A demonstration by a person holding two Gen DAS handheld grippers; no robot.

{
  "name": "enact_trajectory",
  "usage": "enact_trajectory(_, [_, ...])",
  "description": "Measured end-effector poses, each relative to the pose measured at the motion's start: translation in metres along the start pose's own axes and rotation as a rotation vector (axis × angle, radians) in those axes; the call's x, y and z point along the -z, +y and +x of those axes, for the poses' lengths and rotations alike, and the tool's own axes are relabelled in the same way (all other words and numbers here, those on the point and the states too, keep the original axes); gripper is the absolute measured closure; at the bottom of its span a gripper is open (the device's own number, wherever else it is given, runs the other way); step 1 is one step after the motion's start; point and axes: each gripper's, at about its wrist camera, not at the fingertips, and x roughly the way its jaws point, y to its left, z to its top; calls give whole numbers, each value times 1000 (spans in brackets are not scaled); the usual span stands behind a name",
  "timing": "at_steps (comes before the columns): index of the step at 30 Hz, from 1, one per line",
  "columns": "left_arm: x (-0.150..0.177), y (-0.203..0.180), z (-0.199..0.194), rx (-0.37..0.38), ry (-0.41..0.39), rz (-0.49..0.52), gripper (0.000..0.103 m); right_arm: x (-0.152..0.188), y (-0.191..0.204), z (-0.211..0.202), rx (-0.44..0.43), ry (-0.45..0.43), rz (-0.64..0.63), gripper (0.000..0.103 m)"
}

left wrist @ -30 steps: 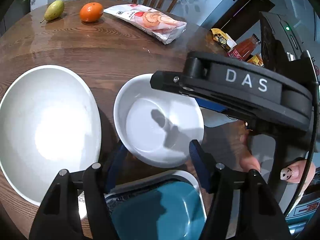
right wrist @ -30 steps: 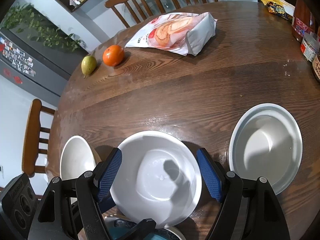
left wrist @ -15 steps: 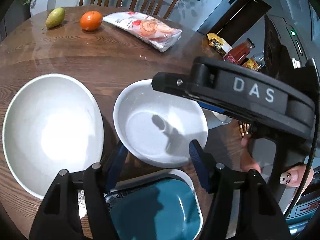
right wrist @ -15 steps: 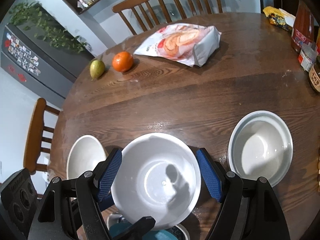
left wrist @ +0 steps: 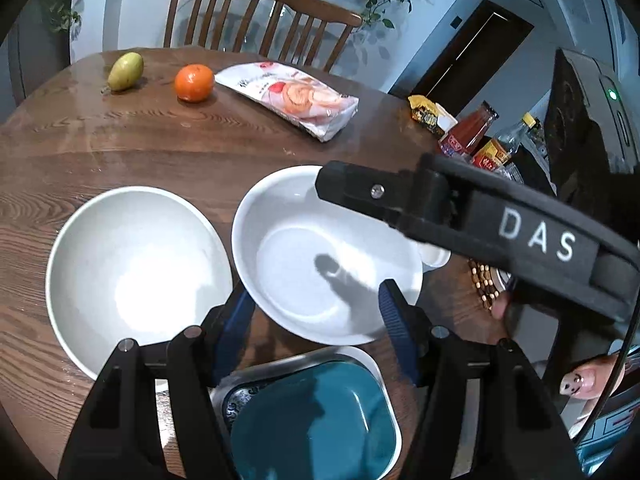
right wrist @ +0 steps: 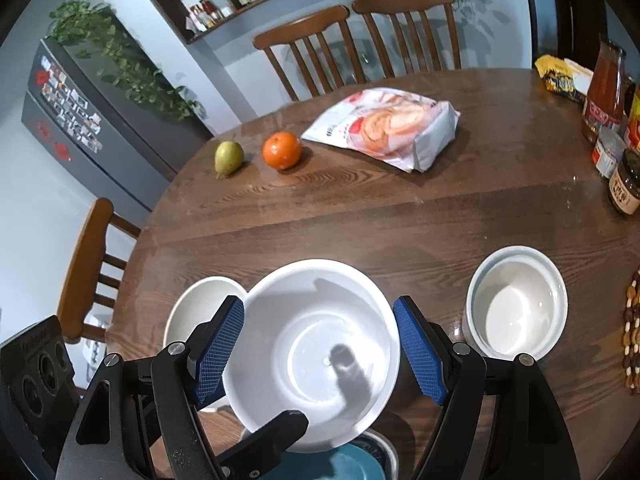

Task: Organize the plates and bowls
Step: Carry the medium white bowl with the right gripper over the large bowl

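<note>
A white bowl [left wrist: 320,256] sits between the blue pads of both grippers and appears raised off the wooden table [left wrist: 160,148]. My left gripper [left wrist: 316,320] is open around its near rim. My right gripper [right wrist: 320,348] is open around the same bowl [right wrist: 316,340]; whether the pads touch it I cannot tell. A wider white bowl [left wrist: 132,276] lies to the left, also in the right wrist view [right wrist: 196,312]. A teal square dish [left wrist: 316,420] on a patterned plate lies below. A smaller white bowl [right wrist: 516,308] stands to the right.
A pear [left wrist: 126,71], an orange [left wrist: 194,83] and a snack bag [left wrist: 292,98] lie at the far side. Sauce bottles and jars [right wrist: 608,92] stand at the right edge. A beaded mat [right wrist: 632,340] lies at the right. Chairs ring the table.
Both grippers have risen and tilted up, so more of the room shows. The white bowl between them appears to have come up with them, now overlapping the teal dish's edge.
</note>
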Motion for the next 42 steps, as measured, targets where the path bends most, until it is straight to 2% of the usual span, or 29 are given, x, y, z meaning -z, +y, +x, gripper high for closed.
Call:
enact_trajectory(17, [-1, 8, -39, -64, -116, -1, 40, 5, 35, -15, -19, -114, -76, 24])
enact_trajectory(23, [-2, 15, -42, -97, -126, -14, 40, 8, 48, -12, -28, -158, -112, 24])
enact_trajectory(34, [1, 31, -51, -151, -143, -31, 40, 15, 66, -3, -71, -152, -161, 24])
enact_trajectory(42, [5, 47, -55, -171, -124, -43, 40, 19, 75, 7, -117, -134, -181, 24])
